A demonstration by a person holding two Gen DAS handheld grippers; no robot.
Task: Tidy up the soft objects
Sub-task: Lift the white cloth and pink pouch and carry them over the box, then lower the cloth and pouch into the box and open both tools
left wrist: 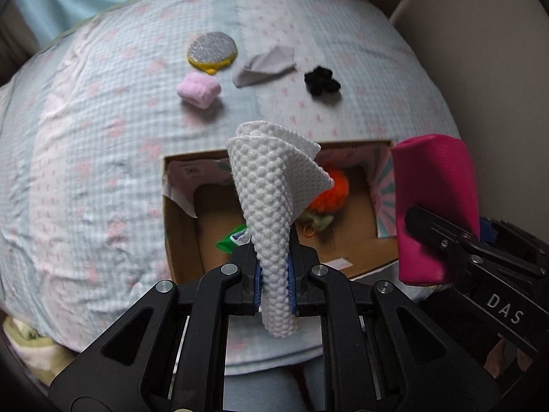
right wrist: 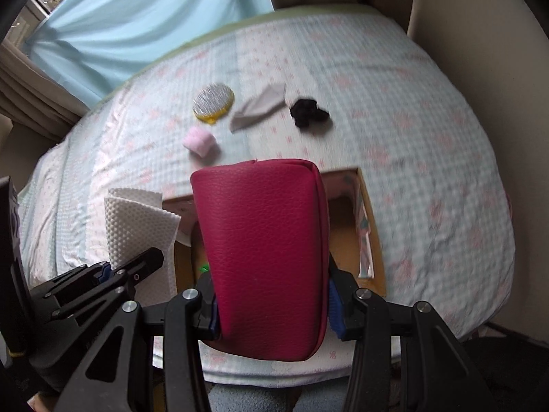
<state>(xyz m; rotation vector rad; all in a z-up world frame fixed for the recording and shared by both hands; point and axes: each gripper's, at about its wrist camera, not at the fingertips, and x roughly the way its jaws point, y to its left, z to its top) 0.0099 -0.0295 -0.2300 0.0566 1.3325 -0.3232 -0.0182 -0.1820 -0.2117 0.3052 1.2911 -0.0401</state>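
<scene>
My left gripper (left wrist: pixel 274 281) is shut on a white waffle-textured cloth (left wrist: pixel 271 185), held above an open cardboard box (left wrist: pixel 178 226) on the bed. My right gripper (right wrist: pixel 271 305) is shut on a red leather pouch (right wrist: pixel 264 250), held above the same box (right wrist: pixel 372 240); the pouch also shows in the left wrist view (left wrist: pixel 432 199). Inside the box lie an orange fluffy item (left wrist: pixel 333 190) and a green item (left wrist: pixel 230 240). Beyond the box on the bed lie a pink rolled cloth (left wrist: pixel 199 91), a round grey pad (left wrist: pixel 212 49), a grey cloth (left wrist: pixel 264 65) and a black scrunchie (left wrist: pixel 320 80).
The bed has a pale checked cover (left wrist: pixel 85 171). A light blue curtain (right wrist: pixel 137 17) hangs at the back left. A beige headboard or wall (right wrist: pixel 480 34) runs along the right side. The left gripper (right wrist: pixel 103 274) with the white cloth shows at the left of the right wrist view.
</scene>
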